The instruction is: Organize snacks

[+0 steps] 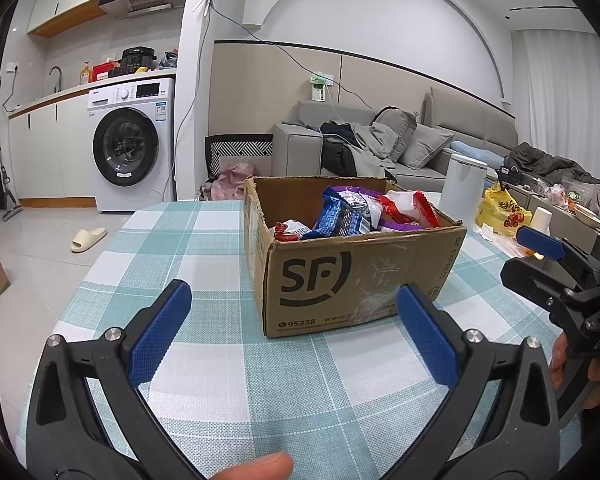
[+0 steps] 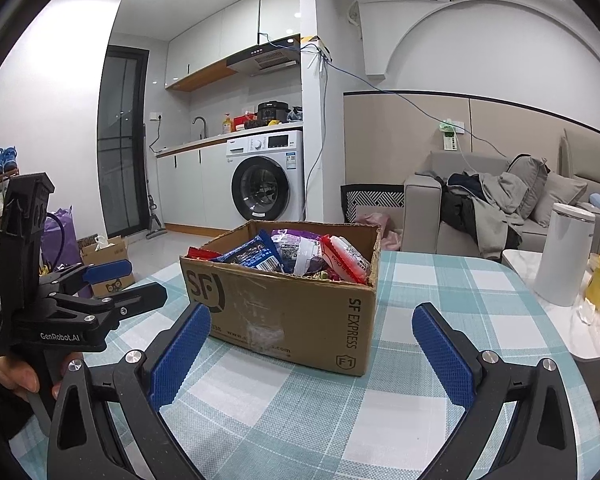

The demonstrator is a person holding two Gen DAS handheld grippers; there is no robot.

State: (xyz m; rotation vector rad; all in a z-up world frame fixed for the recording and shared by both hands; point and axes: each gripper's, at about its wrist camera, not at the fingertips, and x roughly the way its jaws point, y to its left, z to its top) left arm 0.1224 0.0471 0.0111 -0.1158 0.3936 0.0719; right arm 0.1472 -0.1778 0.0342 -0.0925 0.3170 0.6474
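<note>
Cardboard box (image 1: 352,276) of snack packets (image 1: 340,216) on checked tablecloth (image 1: 204,240), both grippers' fingers (image 1: 160,332) spread, empty.

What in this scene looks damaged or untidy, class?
The cardboard box has ragged, torn top edges where its flaps are missing, and scuffed tape residue on its front. The snack packets inside lie jumbled, overlapping at all angles. Nothing has spilled onto the checked tablecloth.

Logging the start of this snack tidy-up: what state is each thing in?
Left gripper: open, empty.
Right gripper: open, empty.
Cardboard box: upright on the table, top open.
Snack packets: piled inside the box.
Washing machine: door shut.
White bin: lid closed.
</note>
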